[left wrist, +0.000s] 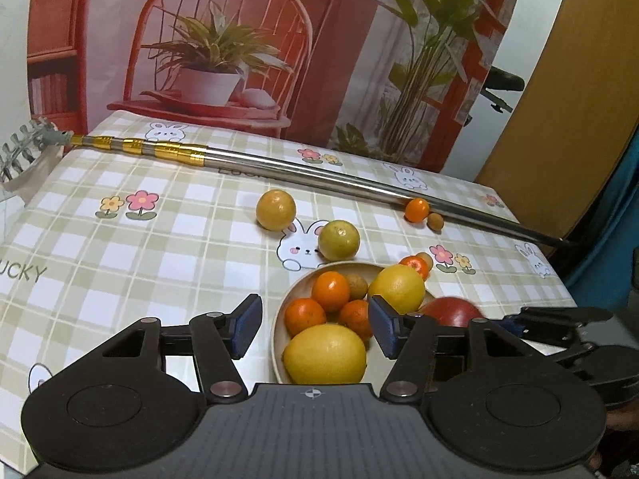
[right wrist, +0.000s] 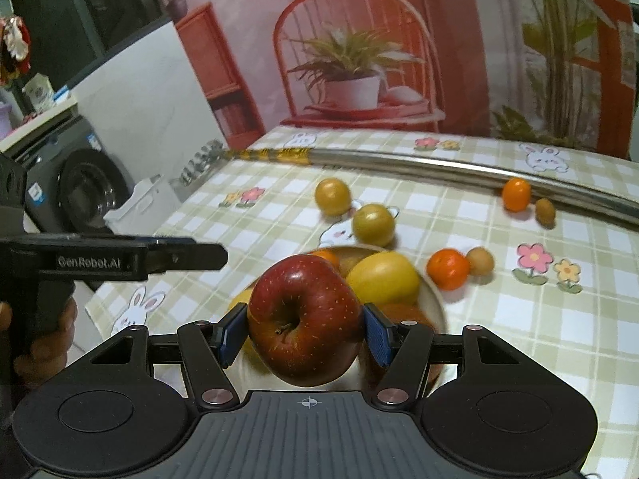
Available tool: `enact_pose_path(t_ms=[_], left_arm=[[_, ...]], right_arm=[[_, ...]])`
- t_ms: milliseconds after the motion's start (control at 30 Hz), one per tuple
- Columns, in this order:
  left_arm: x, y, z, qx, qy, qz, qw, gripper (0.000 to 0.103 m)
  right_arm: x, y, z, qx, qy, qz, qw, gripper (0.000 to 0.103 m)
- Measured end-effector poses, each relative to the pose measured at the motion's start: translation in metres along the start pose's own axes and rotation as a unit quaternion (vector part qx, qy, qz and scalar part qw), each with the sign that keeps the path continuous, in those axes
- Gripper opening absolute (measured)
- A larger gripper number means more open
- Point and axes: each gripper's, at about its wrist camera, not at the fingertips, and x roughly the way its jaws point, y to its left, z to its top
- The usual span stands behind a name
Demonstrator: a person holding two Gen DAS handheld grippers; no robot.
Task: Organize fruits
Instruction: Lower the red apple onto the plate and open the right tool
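Observation:
A beige bowl near the table's front holds a big lemon, a second lemon, several small oranges and a brownish fruit. My left gripper hovers open above the bowl, nothing between its blue pads. My right gripper is shut on a red apple, held over the bowl; the apple shows at the bowl's right in the left wrist view. Loose on the cloth lie a yellow-orange fruit, a greenish one, and small oranges.
A long metal telescopic pole with gold bands lies across the back of the checked tablecloth. A printed backdrop stands behind the table. A hand grips the left gripper's handle at the table's left edge. A washing machine stands beyond.

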Motion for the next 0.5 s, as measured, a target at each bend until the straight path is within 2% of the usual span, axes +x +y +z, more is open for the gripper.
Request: enact_pose_path(t_ms=[267,500], left_arm=[[-0.004,0.009,-0.010,-0.012,-0.001,0.004,0.9999,0.066],[-0.003,0.007,-0.008,-0.012,-0.005,0.001,0.9999,0.068]], right_arm=[[0.019,0.010,-0.020,0.013,0.041,0.002,0.999,0.057],[0.033,-0.002,-0.026,0.047,0.059,-0.008,0.997,0.057]])
